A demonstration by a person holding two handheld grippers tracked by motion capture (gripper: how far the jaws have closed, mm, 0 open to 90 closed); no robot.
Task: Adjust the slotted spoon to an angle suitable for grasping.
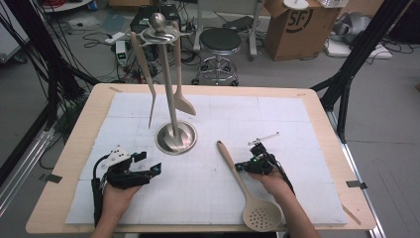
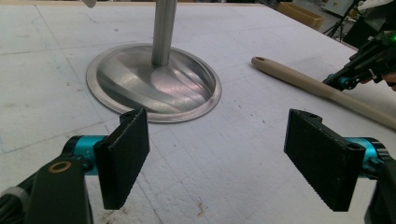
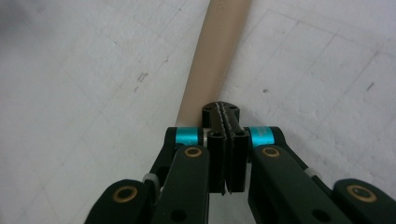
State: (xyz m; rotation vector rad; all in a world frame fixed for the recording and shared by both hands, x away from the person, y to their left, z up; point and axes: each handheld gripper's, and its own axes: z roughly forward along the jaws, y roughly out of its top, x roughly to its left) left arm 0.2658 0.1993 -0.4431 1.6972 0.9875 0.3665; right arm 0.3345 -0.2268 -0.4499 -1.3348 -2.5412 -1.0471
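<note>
Slotted spoon [image 1: 249,194], beige, flat on the white mat [image 1: 307,129] of the bench [image 1: 79,144], right of centre: handle end toward the stand, perforated bowl close to the near edge. Just right of its handle, about midway along, the right gripper [image 1: 241,167], jaws pressed together with nothing between them; seen in the right gripper view, tip [image 3: 223,116] just over or against the handle [image 3: 217,56], contact not clear enough to call. To the left across the mat, well apart from the spoon, the left gripper [image 1: 148,163], jaws wide apart and empty, low over bare mat and aimed toward the stand; in the left gripper view, both black pads [image 2: 123,156] with open mat between them, the stand's round base [image 2: 154,84] just beyond and the spoon handle [image 2: 299,81] off to the right. Behind the spoon's handle end, the steel utensil stand [image 1: 174,134], upright pole on a domed base, topped by a ball. Hung from its upper ring, a wooden fork [image 1: 145,74] on the left and a wooden spatula [image 1: 181,84] on the right, both clear of the mat. Farther right on the mat, a small thin metal rod [image 1: 265,137]. Beyond the bench, a black stool [image 1: 219,42], a cardboard box [image 1: 297,25] and loose cables on the floor.
</note>
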